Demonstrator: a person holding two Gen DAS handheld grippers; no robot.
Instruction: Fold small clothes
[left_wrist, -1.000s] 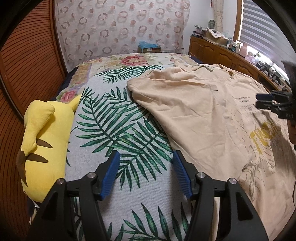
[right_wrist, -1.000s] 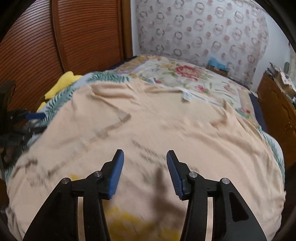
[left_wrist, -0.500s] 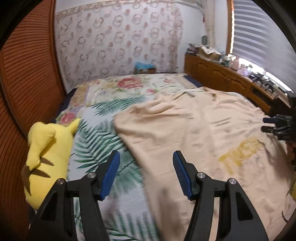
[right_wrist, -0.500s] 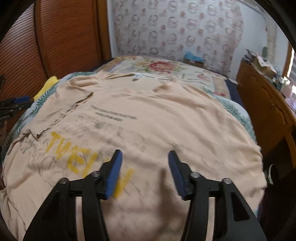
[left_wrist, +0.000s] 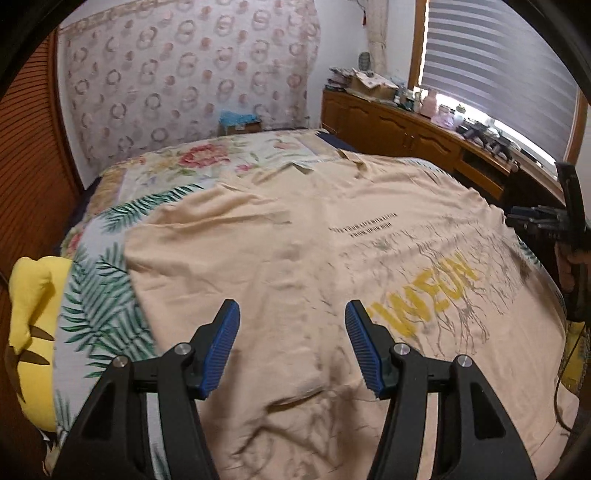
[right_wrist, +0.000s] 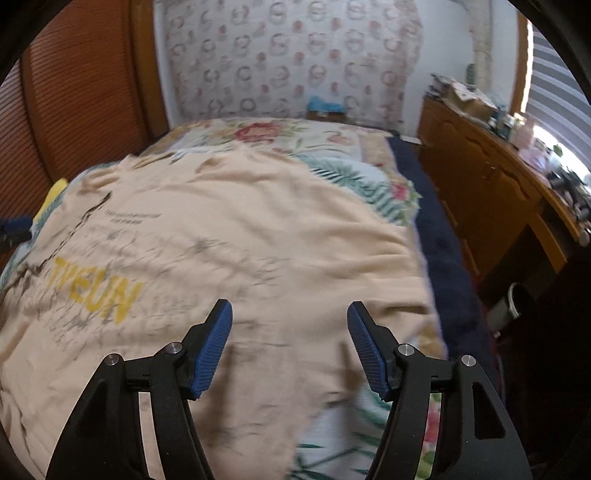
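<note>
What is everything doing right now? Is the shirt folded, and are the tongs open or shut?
Shirt: spread flat on the bed, print up, not folded.
Left tongs: open, holding nothing, above the shirt.
Right tongs: open, just been opening wider, nothing between them.
Plush toy: lying at the bed's edge, beside the shirt.
Blind: down, light coming through.

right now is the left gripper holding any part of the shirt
No, the left gripper hangs open above the beige shirt, with no cloth between its blue pads.
</note>
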